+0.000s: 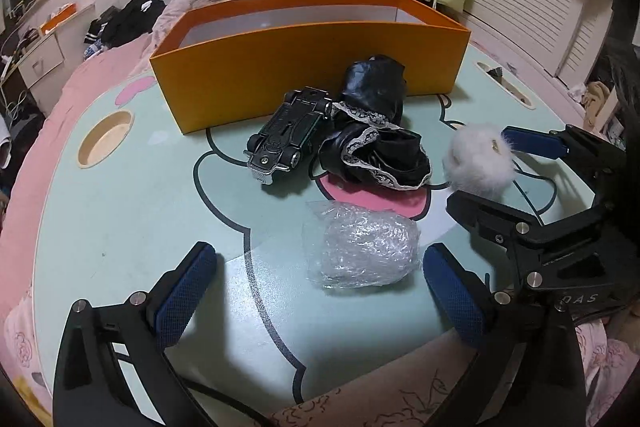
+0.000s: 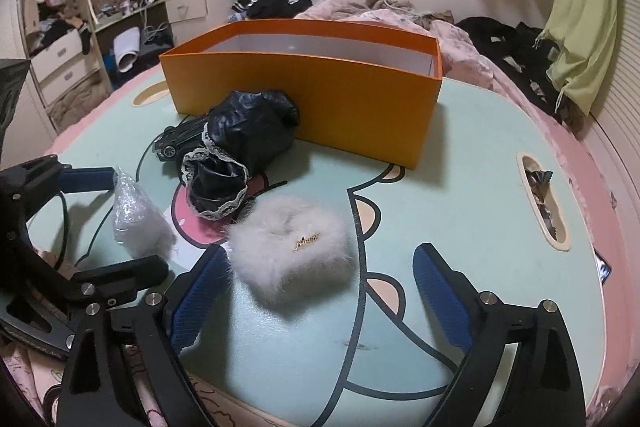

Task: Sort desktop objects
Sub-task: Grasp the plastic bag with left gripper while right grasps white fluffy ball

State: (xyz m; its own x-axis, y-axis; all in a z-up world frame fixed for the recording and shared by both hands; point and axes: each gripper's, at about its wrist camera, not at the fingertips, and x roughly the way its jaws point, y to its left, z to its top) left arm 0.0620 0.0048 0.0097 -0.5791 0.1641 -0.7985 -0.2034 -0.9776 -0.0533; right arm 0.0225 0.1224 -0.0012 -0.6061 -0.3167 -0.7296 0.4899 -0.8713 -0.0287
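Desktop objects number four, all loose on the mint-green cartoon-printed surface in front of one orange box. One dark metal toy car lies upside down with its chassis and wheels showing, just beside the box's front wall. One crumpled black leather-look garment with white lace trim touches the car's side and leans against the box. One clear bubble-wrap bundle, wrinkled and shiny, sits apart from those two, nearer the camera. One fluffy white pouch bears small gold lettering on its front and rests just beside the lace garment. The box stands open at the top, its pale inside visible.

The left claw is spread wide, grasping nothing, its blue pads on either side of the bubble-wrap bundle without touching it. The right claw is likewise spread wide and bare; the fluffy pouch lies between its fingers, with the fur brushing the left blue pad.
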